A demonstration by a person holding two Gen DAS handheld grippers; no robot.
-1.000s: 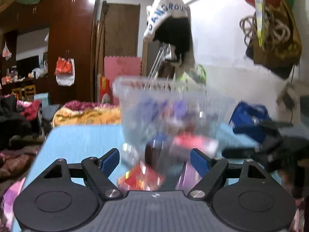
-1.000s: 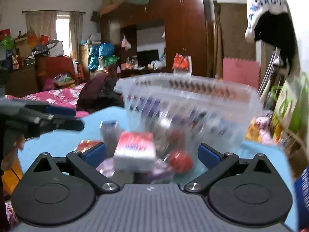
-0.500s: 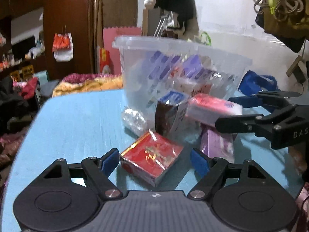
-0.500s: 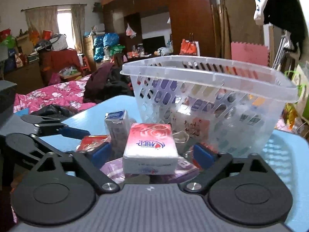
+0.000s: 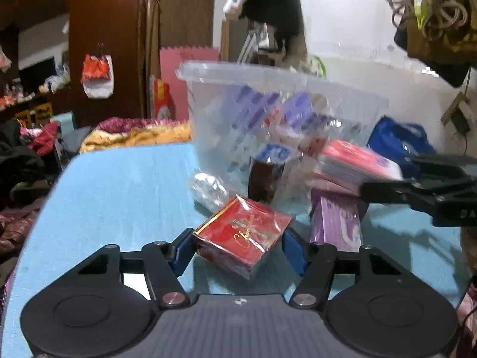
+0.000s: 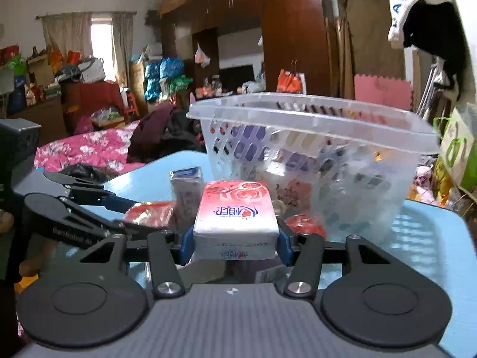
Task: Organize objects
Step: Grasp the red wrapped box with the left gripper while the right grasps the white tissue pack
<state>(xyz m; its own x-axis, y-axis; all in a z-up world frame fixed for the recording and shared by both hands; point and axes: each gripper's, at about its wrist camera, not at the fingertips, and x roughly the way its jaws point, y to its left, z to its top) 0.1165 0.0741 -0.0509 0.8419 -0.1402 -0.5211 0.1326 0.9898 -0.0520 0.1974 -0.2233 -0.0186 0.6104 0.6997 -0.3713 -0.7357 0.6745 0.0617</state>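
A red gold-lettered box [image 5: 241,232] lies on the blue table [image 5: 125,185] between the pads of my left gripper [image 5: 238,250], whose jaws are closing and touch both its sides. A pink-and-white tissue pack [image 6: 235,214] sits between the pads of my right gripper [image 6: 235,244], whose jaws are also closing and press on it. In the left wrist view that pack [image 5: 354,164] shows at the right, in the black fingers. Behind both stands the clear perforated plastic basket [image 6: 313,110] with several packets inside.
Loose on the table in front of the basket lie a silver foil packet [image 5: 208,188], a dark box with a blue top [image 5: 268,173] and a purple pack [image 5: 337,223]. A cluttered bed [image 6: 89,149] and a wardrobe [image 6: 292,38] lie beyond the table's far edge.
Both grippers have narrowed: the left onto the red box, the right onto the tissue pack. The views dropped closer to the table and the items.
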